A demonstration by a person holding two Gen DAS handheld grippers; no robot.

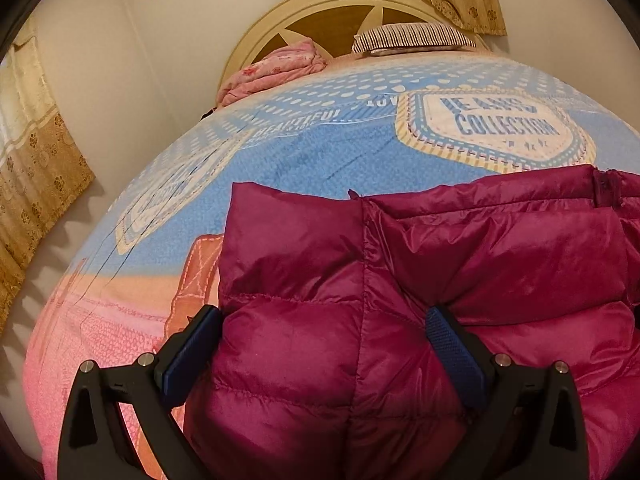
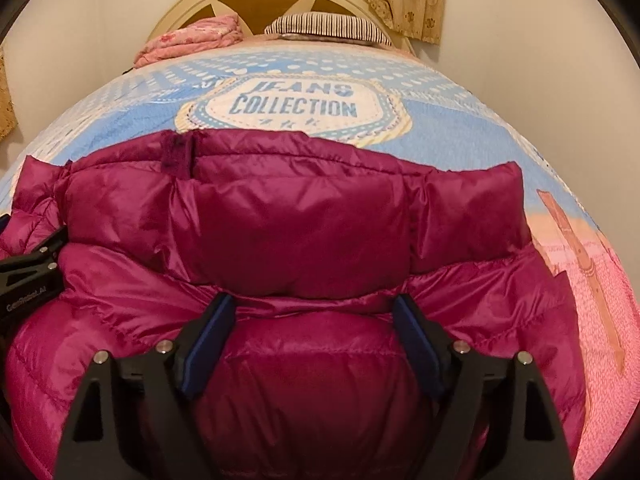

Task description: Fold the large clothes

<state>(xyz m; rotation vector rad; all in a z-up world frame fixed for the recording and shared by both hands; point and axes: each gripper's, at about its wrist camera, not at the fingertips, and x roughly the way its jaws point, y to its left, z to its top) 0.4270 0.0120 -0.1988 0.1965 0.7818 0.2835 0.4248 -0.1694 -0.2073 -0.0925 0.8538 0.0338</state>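
Observation:
A magenta quilted down jacket (image 1: pixel 360 280) lies folded on the bed; it also fills the right wrist view (image 2: pixel 300 220). My left gripper (image 1: pixel 324 320) is open, its blue pads straddling the jacket's left part from above. My right gripper (image 2: pixel 314 308) is open too, its pads set on either side of a puffy fold near the jacket's middle. The left gripper's black body (image 2: pixel 32 276) shows at the left edge of the right wrist view. Whether the pads press into the fabric is unclear.
The bed has a blue and pink printed sheet (image 1: pixel 320 140) reading "JEANS COLLECTION". A pink folded blanket (image 1: pixel 276 72) and a striped pillow (image 1: pixel 412 38) lie by the cream headboard (image 1: pixel 320 4). A wall and curtains (image 1: pixel 32 168) stand to the left.

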